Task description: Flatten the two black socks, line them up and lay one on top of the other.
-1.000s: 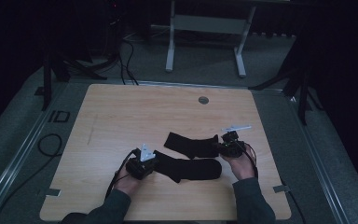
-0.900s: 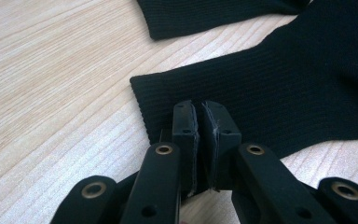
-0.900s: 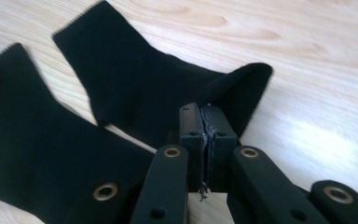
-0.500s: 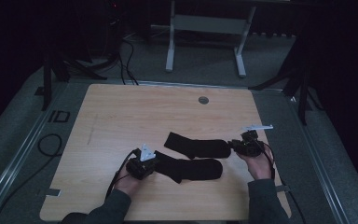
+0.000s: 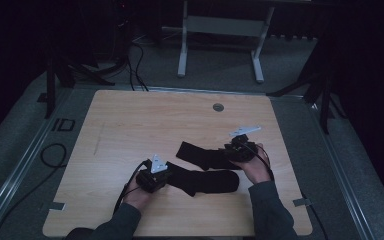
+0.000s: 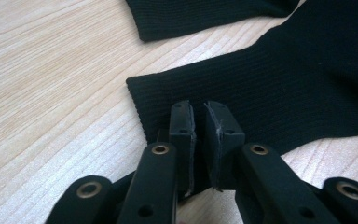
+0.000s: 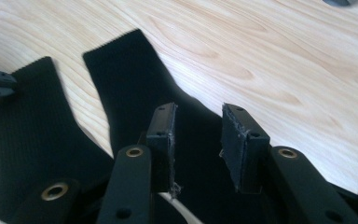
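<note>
Two black socks are laid overlapping on the wooden table (image 5: 130,125), the near sock (image 5: 205,181) being pinched at its ribbed cuff by the narrowly set left gripper (image 6: 199,122), while the far sock (image 5: 202,156) lies beneath the right gripper (image 7: 198,135), whose jaws have just been opening with nothing pressed.

My left gripper (image 5: 153,176) sits low at the near left, forearm coming in from the near edge, grey plate on top. Its jaws stand nearly together, just a thin slit between the pads (image 6: 182,135), and they've just eased apart a touch. My right gripper (image 5: 240,150) is farther out on the right, wrist angled inward, hand (image 5: 256,167) wrapped behind it. Its jaws have just been opening: a clear gap between the pads (image 7: 235,140), pressing on nothing.
</note>
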The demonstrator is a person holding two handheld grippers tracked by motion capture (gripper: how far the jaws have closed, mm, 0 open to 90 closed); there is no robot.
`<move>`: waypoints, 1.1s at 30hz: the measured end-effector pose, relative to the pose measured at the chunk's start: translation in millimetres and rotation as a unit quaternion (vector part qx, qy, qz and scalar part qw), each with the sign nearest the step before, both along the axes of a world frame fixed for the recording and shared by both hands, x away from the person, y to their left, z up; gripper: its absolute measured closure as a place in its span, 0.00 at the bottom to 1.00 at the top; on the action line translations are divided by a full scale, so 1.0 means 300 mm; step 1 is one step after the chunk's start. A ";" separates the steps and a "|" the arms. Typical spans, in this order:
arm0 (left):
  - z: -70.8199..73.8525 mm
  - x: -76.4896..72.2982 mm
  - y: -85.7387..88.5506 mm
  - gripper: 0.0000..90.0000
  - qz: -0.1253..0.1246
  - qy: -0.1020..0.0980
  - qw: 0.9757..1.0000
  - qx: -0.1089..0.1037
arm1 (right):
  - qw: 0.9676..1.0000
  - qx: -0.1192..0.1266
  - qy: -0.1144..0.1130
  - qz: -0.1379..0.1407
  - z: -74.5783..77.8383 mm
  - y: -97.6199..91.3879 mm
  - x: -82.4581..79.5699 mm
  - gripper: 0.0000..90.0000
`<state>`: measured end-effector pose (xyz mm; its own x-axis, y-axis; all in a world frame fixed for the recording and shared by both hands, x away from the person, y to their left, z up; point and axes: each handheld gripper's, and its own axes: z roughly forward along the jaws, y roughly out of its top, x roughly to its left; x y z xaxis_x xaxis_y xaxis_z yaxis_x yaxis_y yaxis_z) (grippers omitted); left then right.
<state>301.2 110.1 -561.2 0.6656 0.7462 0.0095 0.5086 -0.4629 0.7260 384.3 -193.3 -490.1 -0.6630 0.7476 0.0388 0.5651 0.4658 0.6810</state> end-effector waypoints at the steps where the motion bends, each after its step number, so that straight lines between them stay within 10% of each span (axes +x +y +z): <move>1: 0.000 0.000 0.000 0.89 0.000 0.000 1.000 0.000 | 1.000 -0.002 -0.001 0.006 0.001 0.016 0.005 0.72; 13: 0.023 -0.002 0.028 0.75 0.010 0.010 0.999 -0.044 | 0.997 -0.042 -0.010 0.061 0.010 0.149 0.065 0.70; 25: 0.024 -0.001 0.038 0.71 0.012 0.016 0.999 -0.047 | 0.986 -0.120 0.022 0.111 -0.129 0.294 0.101 0.60; 33: 0.027 -0.002 0.045 0.71 0.013 0.016 0.999 -0.046 | 0.987 -0.114 0.043 0.108 -0.155 0.305 0.121 0.54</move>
